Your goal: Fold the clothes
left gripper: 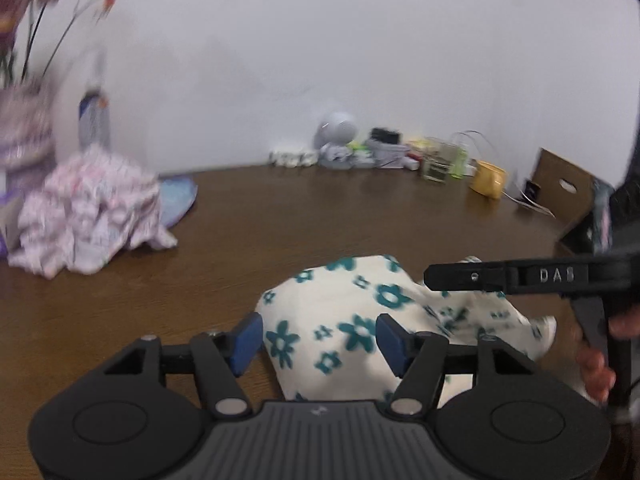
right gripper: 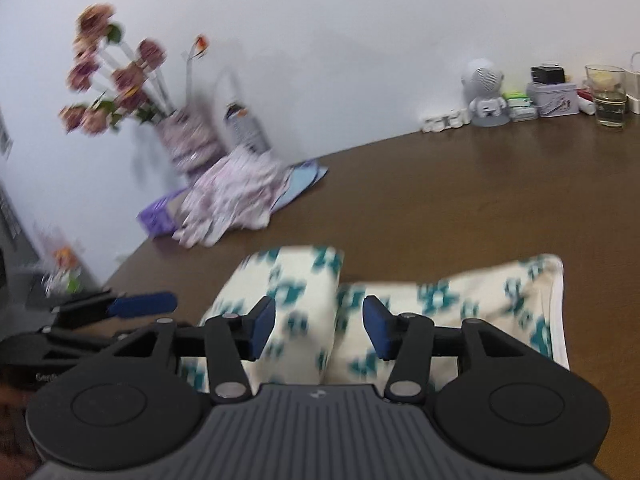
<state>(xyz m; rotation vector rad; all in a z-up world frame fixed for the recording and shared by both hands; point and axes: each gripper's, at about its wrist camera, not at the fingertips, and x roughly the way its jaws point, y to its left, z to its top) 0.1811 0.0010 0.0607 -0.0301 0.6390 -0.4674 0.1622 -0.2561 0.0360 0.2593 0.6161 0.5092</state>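
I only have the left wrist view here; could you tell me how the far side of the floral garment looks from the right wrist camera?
Observer: The floral garment has one part lying folded over on its left, forming a raised flap with a straight edge.
Operator: Thank you. Is the right gripper closed on it?
Observer: No, the right gripper is open, its blue pads apart above the cloth.
Operator: Can you see my left gripper from there?
Observer: Yes, the left gripper shows at the left edge, beside the garment.
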